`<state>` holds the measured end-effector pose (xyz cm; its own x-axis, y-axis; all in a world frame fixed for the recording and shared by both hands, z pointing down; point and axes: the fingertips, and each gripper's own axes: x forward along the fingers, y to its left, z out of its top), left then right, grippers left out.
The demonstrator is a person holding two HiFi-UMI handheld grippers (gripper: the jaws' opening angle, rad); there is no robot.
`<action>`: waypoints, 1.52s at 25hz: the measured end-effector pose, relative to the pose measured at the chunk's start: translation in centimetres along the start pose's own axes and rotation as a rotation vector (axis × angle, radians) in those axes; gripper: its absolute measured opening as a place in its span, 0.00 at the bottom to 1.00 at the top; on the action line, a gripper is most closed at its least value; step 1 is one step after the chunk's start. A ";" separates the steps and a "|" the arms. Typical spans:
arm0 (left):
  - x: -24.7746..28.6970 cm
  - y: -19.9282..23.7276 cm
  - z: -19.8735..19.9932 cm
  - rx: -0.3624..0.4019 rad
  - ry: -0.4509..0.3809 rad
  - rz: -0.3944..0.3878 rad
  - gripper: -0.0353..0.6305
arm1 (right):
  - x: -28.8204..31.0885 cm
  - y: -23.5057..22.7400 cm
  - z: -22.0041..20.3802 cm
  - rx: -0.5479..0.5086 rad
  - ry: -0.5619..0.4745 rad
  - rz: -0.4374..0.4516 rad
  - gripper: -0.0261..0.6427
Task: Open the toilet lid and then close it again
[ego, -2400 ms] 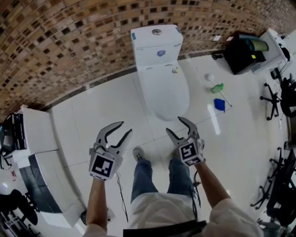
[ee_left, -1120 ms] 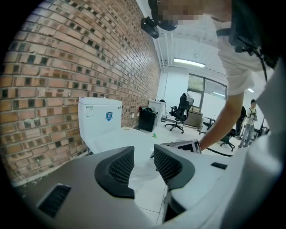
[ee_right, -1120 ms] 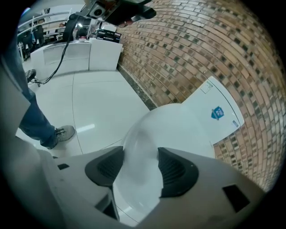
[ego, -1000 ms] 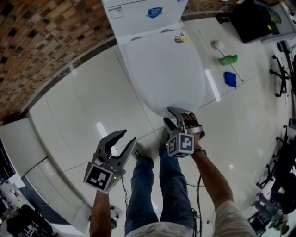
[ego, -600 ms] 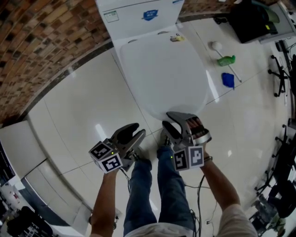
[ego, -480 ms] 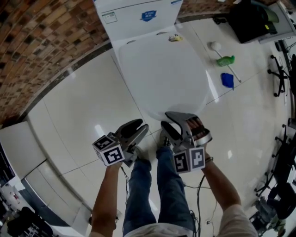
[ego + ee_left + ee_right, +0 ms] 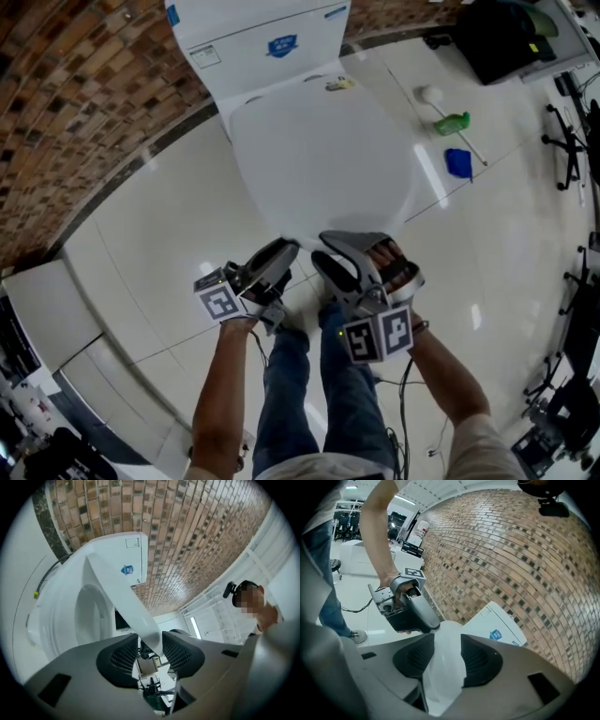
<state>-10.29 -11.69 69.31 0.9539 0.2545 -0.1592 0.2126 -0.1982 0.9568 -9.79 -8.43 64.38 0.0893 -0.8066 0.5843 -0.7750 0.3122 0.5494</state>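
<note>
The white toilet lid (image 7: 319, 169) is lifted a little at its front edge. In the left gripper view the lid (image 7: 117, 588) slants up off the seat (image 7: 89, 616) and bowl. My left gripper (image 7: 286, 261) lies rolled on its side at the lid's front left; its jaws (image 7: 150, 646) have just been closing and hold the lid's rim between the pads. My right gripper (image 7: 321, 247) is shut on the front rim beside it, and the lid (image 7: 445, 667) fills the gap between its jaws (image 7: 447, 656). The right gripper view also shows my left gripper (image 7: 429, 620) on the rim.
The white tank (image 7: 253, 47) stands against a brick wall (image 7: 84, 84). A green-and-white brush (image 7: 450, 122) and a blue object (image 7: 457, 161) lie on the tiled floor to the right, a black box (image 7: 497, 37) beyond. A white cabinet (image 7: 37, 309) is at left. My legs (image 7: 291, 375) are below.
Both grippers came up to the lid's front edge. The left one rolled onto its side and moved right onto the rim. The right one rose, and the lid's front lifted with it.
</note>
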 end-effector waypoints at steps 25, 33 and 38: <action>10.4 -8.8 32.2 0.117 -0.535 0.109 0.22 | -20.2 -14.7 -5.6 0.258 0.159 -0.249 0.31; 12.5 -7.3 36.8 0.161 -0.579 0.228 0.21 | -21.4 -15.9 -8.1 0.300 0.176 -0.255 0.31; 12.4 -7.3 36.6 0.157 -0.575 0.232 0.21 | -21.8 -16.1 -8.3 0.306 0.196 -0.219 0.31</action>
<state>7.75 -41.70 51.40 0.9309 -0.3518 -0.0985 -0.0267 -0.3343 0.9421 5.94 8.30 47.80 0.3667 -0.7175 0.5922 -0.8718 -0.0429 0.4879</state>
